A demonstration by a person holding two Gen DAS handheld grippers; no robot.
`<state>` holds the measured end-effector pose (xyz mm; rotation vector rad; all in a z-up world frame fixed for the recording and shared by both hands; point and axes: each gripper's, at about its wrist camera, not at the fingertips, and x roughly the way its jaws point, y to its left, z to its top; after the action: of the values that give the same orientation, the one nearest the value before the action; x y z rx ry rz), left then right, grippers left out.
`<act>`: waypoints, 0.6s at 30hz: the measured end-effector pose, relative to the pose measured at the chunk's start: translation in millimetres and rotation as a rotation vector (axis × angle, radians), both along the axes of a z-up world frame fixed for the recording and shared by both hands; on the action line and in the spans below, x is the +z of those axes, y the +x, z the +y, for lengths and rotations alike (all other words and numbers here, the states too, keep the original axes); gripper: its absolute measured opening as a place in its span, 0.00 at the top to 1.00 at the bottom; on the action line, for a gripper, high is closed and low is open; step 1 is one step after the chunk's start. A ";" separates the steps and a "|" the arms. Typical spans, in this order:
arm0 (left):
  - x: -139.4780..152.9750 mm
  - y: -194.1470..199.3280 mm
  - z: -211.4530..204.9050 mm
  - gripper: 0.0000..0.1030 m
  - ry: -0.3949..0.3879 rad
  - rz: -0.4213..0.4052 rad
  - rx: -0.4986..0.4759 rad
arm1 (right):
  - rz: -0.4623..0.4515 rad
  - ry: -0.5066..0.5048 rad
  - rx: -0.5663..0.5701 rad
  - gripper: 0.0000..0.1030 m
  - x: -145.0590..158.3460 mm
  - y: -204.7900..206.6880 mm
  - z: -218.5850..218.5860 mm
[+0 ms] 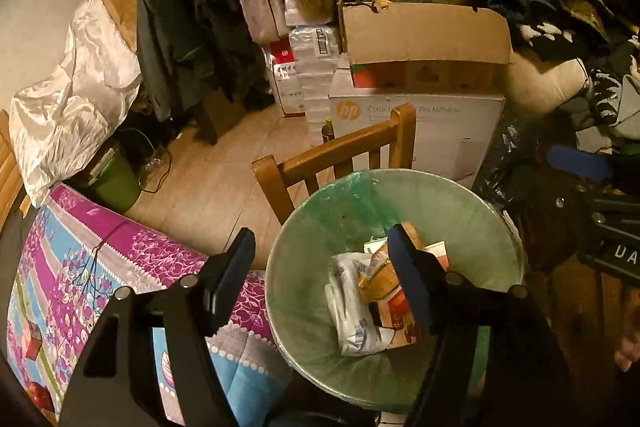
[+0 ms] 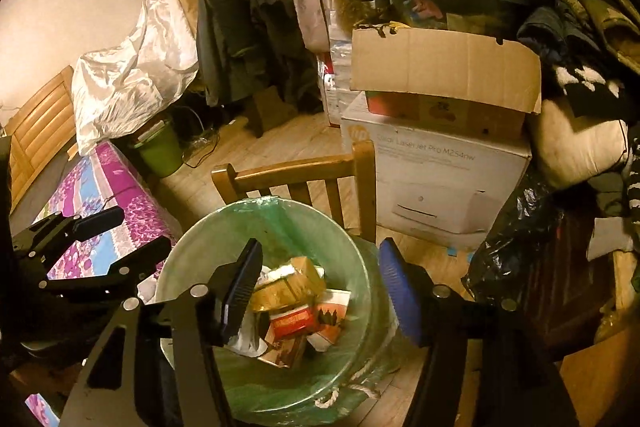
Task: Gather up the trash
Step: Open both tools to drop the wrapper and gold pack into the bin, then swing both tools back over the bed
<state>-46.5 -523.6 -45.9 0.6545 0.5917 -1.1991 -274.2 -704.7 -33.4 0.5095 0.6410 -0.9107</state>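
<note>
A round trash bin lined with a green bag (image 1: 460, 211) (image 2: 304, 223) stands below both grippers. Inside lie a white plastic wrapper (image 1: 352, 311), a brown packet (image 2: 296, 281) and red-and-white cartons (image 2: 296, 321). My left gripper (image 1: 320, 267) is open and empty, over the bin's left rim; it also shows at the left of the right wrist view (image 2: 132, 235). My right gripper (image 2: 320, 287) is open and empty, right above the trash in the bin. Its blue finger (image 1: 580, 163) shows at the right edge of the left wrist view.
A wooden chair back (image 1: 340, 151) (image 2: 296, 173) stands just behind the bin. A purple patterned cloth (image 1: 100, 267) covers the table at left. A white HP printer box (image 2: 448, 179) with a cardboard box (image 2: 444, 67) on it stands behind. A small green bin (image 2: 160, 151) sits on the floor.
</note>
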 end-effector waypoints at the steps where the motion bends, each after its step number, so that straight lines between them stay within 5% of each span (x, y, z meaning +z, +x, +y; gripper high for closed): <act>1: -0.7 -0.1 0.6 0.36 0.001 -0.006 0.002 | -0.001 -0.002 -0.003 0.39 0.0 0.2 0.4; 7: -1.5 15.0 11.6 0.36 -0.010 -0.010 0.082 | -0.028 -0.014 -0.006 0.39 -0.8 -1.1 1.5; 18: -4.7 84.1 87.6 0.32 -0.067 -0.073 0.427 | -0.185 -0.149 0.061 0.39 18.3 40.2 51.2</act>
<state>37.6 -436.0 -50.6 0.4825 0.5916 -0.7891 -234.1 -653.6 -15.1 0.4328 0.4154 -0.8355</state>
